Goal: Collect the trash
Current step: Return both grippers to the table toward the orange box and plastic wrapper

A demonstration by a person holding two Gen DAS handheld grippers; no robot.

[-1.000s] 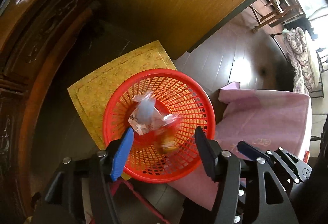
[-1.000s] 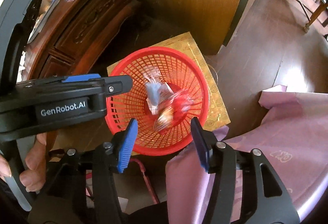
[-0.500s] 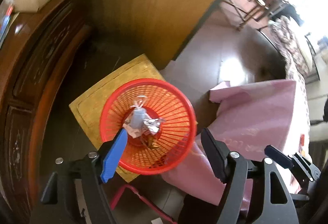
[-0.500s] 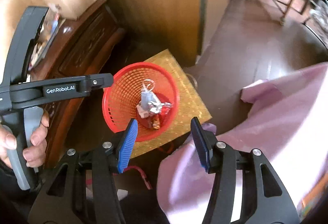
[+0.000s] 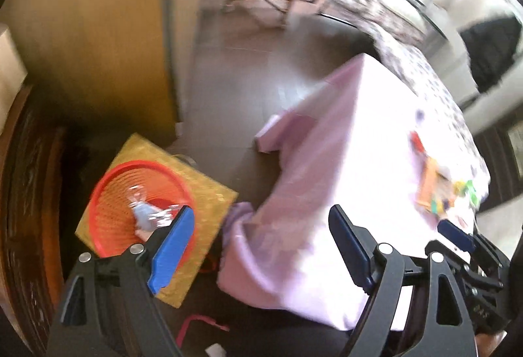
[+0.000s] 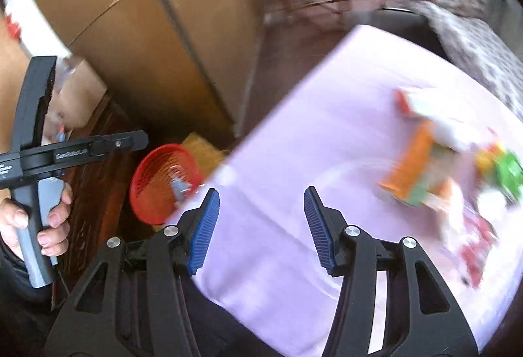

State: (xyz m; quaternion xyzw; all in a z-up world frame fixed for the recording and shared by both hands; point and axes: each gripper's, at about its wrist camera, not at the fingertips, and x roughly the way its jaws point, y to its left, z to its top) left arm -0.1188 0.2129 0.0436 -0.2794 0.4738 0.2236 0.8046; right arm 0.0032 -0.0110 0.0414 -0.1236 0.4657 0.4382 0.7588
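Trash lies right of right tongs.

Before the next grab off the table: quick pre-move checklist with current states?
1. Right gripper open and empty: ok.
2. Left gripper open and empty: ok.
3. Trash left on the pink tablecloth: ok, a colourful wrapper pile lies ahead and to the right of the right gripper.
4. Single target wrapper picked out: cannot tell, the pile is motion-blurred.
5. Red basket on the floor beside the table, upright and open, earlier trash inside: ok.
6. Right gripper lined up with the pile: not ok, only bare cloth lies between its fingers.
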